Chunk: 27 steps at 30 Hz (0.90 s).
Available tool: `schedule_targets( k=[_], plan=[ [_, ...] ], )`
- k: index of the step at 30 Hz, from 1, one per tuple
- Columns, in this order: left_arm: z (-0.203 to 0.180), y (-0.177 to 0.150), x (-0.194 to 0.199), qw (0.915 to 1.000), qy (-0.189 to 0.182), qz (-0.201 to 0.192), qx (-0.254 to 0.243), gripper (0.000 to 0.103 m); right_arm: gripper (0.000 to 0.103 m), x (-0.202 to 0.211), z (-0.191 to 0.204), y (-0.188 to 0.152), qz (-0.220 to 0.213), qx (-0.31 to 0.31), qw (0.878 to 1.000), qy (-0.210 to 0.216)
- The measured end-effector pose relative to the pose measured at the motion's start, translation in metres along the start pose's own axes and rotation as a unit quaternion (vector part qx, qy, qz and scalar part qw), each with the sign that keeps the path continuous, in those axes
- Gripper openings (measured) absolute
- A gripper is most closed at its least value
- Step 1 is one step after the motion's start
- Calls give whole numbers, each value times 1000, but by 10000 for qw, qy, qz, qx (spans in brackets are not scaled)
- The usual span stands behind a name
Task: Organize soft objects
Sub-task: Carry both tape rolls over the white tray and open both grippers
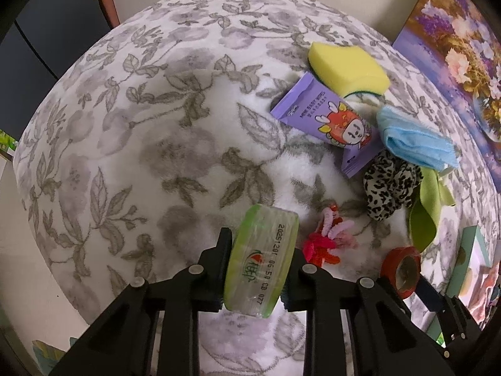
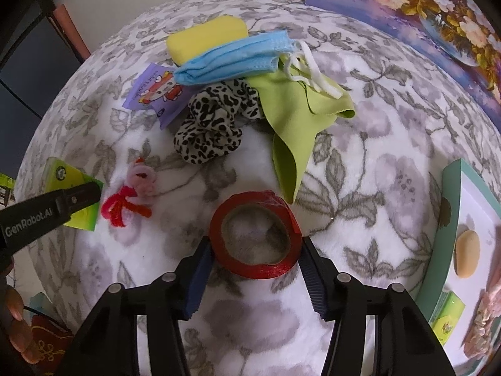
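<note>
Two grippers: both in view, each holding something
Hidden: the sponge (image 2: 205, 36) lies partly under the mask (image 2: 233, 59); the purple pack (image 2: 156, 92) is tucked under the mask and the scrunchie (image 2: 213, 125); the tray (image 2: 451, 213) is cut off at the right edge, its pink contents blurred
Hard to read: print on the green pack (image 1: 261, 261), apart from a date code
Surface: a plush cloth (image 1: 125, 144) with grey leaves and flowers covers the whole work area
Room: a floral painting (image 2: 422, 9) leans at the far right; pale wall behind; dark furniture at the left
Pile: sponge, mask, purple pack, scrunchie and green cloth (image 2: 297, 125) overlap at the far side; a pipe-cleaner figure (image 2: 131, 197) lies apart, nearer the left gripper
Left gripper (image 1: 260, 266): fingers pinch the green pack on both flat sides, lifted above the cloth
Right gripper (image 2: 255, 269): fingers spread around the red tape roll (image 2: 255, 239), pads touching its outer rim; whether it is lifted I cannot tell
Tray contents: a beige oval piece (image 2: 466, 253) and a small green pack (image 2: 446, 316)
</note>
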State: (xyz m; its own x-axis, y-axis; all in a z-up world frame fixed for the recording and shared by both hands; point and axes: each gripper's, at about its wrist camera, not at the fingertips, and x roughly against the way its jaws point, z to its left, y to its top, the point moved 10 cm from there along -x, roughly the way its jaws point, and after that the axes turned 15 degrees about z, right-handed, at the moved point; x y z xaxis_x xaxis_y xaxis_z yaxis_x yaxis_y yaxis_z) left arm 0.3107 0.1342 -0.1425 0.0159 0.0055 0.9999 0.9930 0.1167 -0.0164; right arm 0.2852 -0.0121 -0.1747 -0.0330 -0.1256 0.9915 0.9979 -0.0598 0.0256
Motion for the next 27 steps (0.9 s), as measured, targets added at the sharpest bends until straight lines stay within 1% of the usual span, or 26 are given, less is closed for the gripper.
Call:
schedule_targets(
  k=[6,10,21,25,27],
  plan=[
    [-3,-1,19,9998,-27,-182,-34,27,57,19,-8,-3,-109,-31,9999,20],
    [-13,-3,31,9994,-60,-311,-118,27,57,34,-20,-9,-193,-119,9997,37],
    [-37,-15,45,9984,-59,-427,-358,27,57,74,-57,-29,-446,-314,9985,-16],
    [-53,-20,52,9976,-54,-459,-507,27,57,81,-70,-33,-516,-354,9979,-155],
    [-64,-24,54,9971,-121,-450,-605,27,57,84,-79,-35,-540,-440,9975,-136]
  ],
)
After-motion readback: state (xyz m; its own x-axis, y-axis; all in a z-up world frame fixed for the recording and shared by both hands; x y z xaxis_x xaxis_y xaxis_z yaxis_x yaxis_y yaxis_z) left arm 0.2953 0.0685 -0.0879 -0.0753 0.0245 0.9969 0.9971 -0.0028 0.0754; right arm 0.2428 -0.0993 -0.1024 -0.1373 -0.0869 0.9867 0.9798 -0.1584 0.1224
